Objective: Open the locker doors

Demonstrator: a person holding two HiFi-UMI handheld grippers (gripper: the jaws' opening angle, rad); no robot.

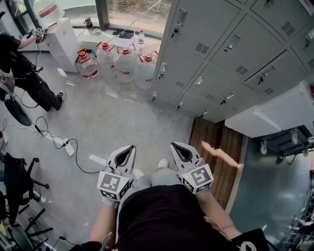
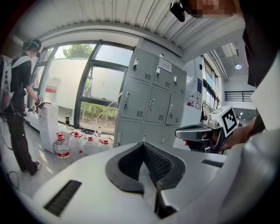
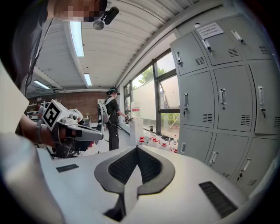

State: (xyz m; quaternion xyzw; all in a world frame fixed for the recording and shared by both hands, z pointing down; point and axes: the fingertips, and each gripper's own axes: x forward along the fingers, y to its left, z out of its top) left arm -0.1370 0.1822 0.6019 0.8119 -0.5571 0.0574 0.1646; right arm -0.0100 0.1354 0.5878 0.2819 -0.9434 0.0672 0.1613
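2 grippers are held out in front of the person's body, side by side and apart, both tipped a little below level and pointing toward the bank of grey lockers [image 1: 221, 49] ahead. The left gripper [image 1: 131, 147] has its jaws pressed together. Its own view shows the dark ribbed pads [image 2: 155, 164] meeting at the tip, with nothing between them and nothing touching them. The right gripper [image 1: 173, 145] is the same: its pads [image 3: 148, 166] close tip to tip, empty, clear of every surface. Each gripper shows in the other's view, hanging in free air with its marker cube toward the person. The lockers stand well apart from both grippers, across a stretch of grey floor [image 1: 108, 122] — every locker door in sight is closed flat, each with a handle and a small lock. A wooden platform [image 1: 218, 152] lies on the floor between the person's feet and the bottom row of lockers. 4 water jugs [image 1: 117, 61] with red caps cluster on the floor at the left end of the lockers, below a window [image 1: 132, 12]. At the far left another person [image 1: 19, 73] in black stands beside a white dispenser [image 1: 61, 41], holding a device out toward it.
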